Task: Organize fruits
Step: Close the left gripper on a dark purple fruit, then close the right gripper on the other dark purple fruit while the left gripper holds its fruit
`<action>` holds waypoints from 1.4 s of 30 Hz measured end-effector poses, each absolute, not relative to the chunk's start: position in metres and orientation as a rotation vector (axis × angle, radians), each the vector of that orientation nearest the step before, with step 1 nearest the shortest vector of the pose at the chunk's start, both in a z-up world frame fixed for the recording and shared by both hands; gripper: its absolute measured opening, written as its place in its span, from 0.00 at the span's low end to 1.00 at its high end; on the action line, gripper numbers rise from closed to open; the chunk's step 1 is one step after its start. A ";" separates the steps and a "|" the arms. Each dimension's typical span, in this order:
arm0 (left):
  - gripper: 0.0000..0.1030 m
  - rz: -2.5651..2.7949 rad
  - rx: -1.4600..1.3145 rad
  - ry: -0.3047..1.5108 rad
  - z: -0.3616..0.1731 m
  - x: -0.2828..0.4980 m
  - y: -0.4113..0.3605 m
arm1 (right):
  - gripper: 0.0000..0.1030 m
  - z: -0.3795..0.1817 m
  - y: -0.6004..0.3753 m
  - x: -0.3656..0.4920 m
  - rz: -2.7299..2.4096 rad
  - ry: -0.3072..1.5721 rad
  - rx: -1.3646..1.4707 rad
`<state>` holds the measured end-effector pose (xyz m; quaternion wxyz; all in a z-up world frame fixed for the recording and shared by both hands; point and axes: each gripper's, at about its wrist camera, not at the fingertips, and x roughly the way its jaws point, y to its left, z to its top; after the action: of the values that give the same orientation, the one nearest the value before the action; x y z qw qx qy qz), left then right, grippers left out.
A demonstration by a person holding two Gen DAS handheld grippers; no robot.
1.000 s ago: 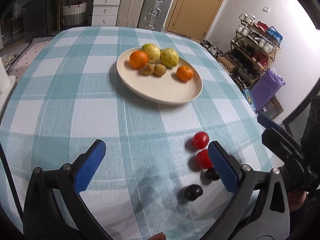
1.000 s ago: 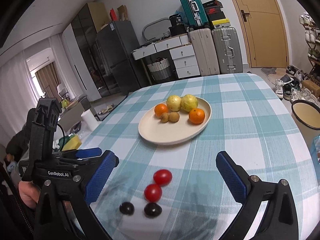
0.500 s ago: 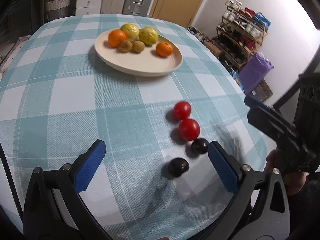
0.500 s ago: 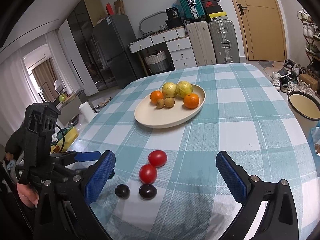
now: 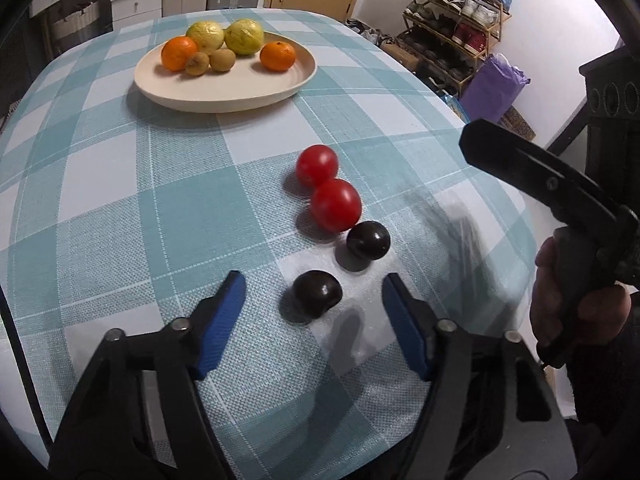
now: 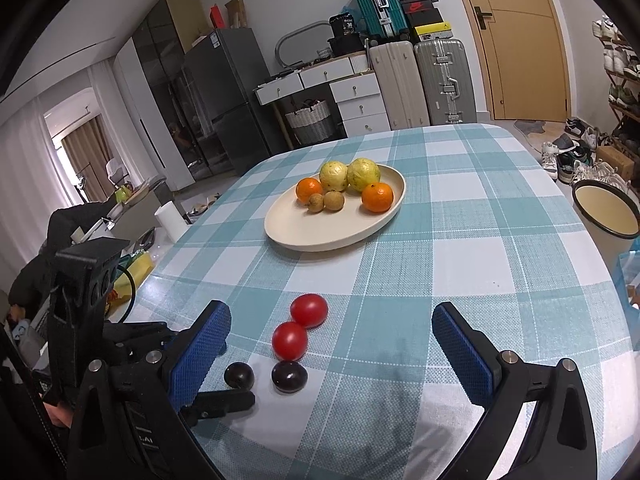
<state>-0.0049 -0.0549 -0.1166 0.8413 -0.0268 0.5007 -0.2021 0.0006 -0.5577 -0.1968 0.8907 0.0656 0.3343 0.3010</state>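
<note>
A cream plate [image 5: 224,88] [image 6: 320,236] holds two oranges, two yellow-green guavas and two small brown fruits. On the checked cloth lie two red tomatoes [image 5: 334,204] [image 6: 290,340] and two dark plums. My left gripper [image 5: 314,300] is open, low over the cloth, its jaws on either side of the nearer plum [image 5: 316,294] [image 6: 239,375]. The other plum [image 5: 368,240] [image 6: 289,376] lies just beyond. My right gripper [image 6: 332,340] is open and empty above the tomatoes.
The table's right edge [image 5: 516,200] is close to the fruits. A shoe rack [image 5: 452,12] and a purple bag [image 5: 492,88] stand beyond it. Suitcases [image 6: 420,80], drawers and a fridge stand at the back. A round bin [image 6: 606,210] is on the floor.
My left gripper has moved forward and down toward the plums, so its jaws now flank the nearer plum. The right gripper has shifted slightly closer over the tomatoes.
</note>
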 end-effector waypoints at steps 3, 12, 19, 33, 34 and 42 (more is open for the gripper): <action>0.52 -0.446 -0.061 1.062 -0.118 -0.005 -0.055 | 1.00 -0.198 -0.558 0.000 0.624 0.696 0.136; 0.24 -0.488 -0.104 1.055 -0.117 -0.006 -0.050 | 1.00 -0.200 -0.559 -0.002 0.626 0.701 0.135; 0.20 -0.504 -0.157 1.054 -0.119 -0.004 -0.040 | 1.00 -0.201 -0.558 -0.002 0.629 0.710 0.136; 0.21 -0.470 -0.181 1.048 -0.119 -0.002 -0.030 | 1.00 -0.205 -0.553 -0.004 0.639 0.740 0.120; 0.21 -0.470 -0.179 1.047 -0.119 -0.002 -0.030 | 1.00 -0.206 -0.552 -0.004 0.639 0.743 0.118; 0.21 -0.453 -0.194 1.033 -0.115 -0.003 -0.023 | 1.00 -0.219 -0.543 -0.008 0.626 0.786 0.075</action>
<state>-0.0030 -0.0234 -0.1150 0.8407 -0.0918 0.4887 -0.2145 -0.0076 -0.5432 -0.2186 0.8758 0.0361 0.3765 0.2999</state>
